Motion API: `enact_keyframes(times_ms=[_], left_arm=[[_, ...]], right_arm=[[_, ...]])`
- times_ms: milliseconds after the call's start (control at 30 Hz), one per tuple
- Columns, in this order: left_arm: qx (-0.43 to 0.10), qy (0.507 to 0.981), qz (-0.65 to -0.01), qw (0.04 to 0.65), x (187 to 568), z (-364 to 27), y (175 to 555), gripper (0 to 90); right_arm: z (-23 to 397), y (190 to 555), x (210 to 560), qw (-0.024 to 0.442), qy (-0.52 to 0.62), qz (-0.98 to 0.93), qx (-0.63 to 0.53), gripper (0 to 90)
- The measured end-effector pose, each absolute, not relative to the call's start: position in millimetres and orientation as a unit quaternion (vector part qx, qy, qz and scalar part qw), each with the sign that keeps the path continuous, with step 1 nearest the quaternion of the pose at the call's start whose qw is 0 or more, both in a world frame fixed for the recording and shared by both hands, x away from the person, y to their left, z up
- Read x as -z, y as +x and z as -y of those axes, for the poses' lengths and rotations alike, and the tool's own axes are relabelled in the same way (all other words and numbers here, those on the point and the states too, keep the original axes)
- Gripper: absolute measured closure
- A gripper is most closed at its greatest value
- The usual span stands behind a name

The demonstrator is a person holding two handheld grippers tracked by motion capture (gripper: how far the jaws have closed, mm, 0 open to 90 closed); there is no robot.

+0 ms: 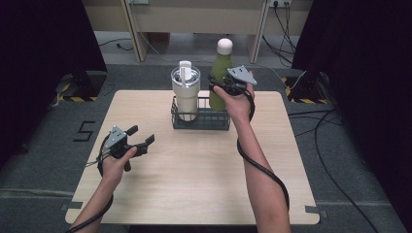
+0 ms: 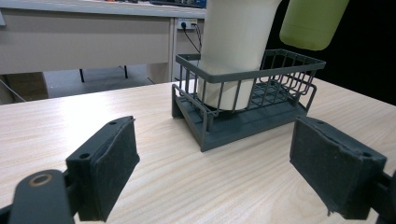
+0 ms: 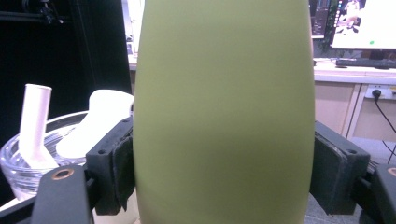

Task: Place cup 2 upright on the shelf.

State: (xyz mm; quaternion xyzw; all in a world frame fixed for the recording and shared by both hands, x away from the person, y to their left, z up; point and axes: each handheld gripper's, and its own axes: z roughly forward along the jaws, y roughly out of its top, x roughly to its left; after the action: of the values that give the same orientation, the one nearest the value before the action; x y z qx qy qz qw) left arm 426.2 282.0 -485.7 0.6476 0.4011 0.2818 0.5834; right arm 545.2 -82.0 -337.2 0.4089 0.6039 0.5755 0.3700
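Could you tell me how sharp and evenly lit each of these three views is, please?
High view: soft, even light on the table, with black curtains dark at both sides. Left gripper view: fingers slightly soft, wire basket sharp, the wood near the cream tumbler bright with glare. Right gripper view: the green bottle looms close and slightly blurred, with a bright screen at upper right.

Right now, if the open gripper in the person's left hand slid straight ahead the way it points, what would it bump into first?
Probably the dark wire basket, near its front corner. The left gripper points across bare table at it, and the cream tumbler stands just behind the wires. Depth is hard to judge.
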Motion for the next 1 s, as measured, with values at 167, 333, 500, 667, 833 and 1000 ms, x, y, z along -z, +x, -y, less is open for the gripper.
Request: enact_keyframes(times_ms=[167,333,500,667,833,1000], left_arm=[[-0.281,0.648,-0.401,0.583,486.2,-282.5,426.1,14.2],[-0.281,0.647,-0.402,0.584,486.0,-282.6,426.1,14.2],[-0.279,0.648,-0.403,0.583,487.7,-282.5,425.5,14.2],[-0.278,0.648,-0.403,0.583,488.3,-282.4,425.4,14.2],[-0.277,0.648,-0.404,0.583,488.5,-282.3,425.4,14.2],[-0.276,0.650,-0.403,0.582,489.3,-281.8,425.4,14.2]], right_arm=[[81.1,550.5,340.2,0.369,0.415,-0.604,-0.571,22.1],[78.8,555.4,342.4,0.368,0.420,-0.605,-0.568,22.1],[76.4,560.0,345.5,0.366,0.425,-0.604,-0.566,22.1],[75.7,565.6,348.0,0.366,0.428,-0.606,-0.561,22.1],[75.2,570.3,353.2,0.365,0.434,-0.609,-0.554,22.1],[74.0,573.9,360.8,0.371,0.436,-0.615,-0.542,22.1]])
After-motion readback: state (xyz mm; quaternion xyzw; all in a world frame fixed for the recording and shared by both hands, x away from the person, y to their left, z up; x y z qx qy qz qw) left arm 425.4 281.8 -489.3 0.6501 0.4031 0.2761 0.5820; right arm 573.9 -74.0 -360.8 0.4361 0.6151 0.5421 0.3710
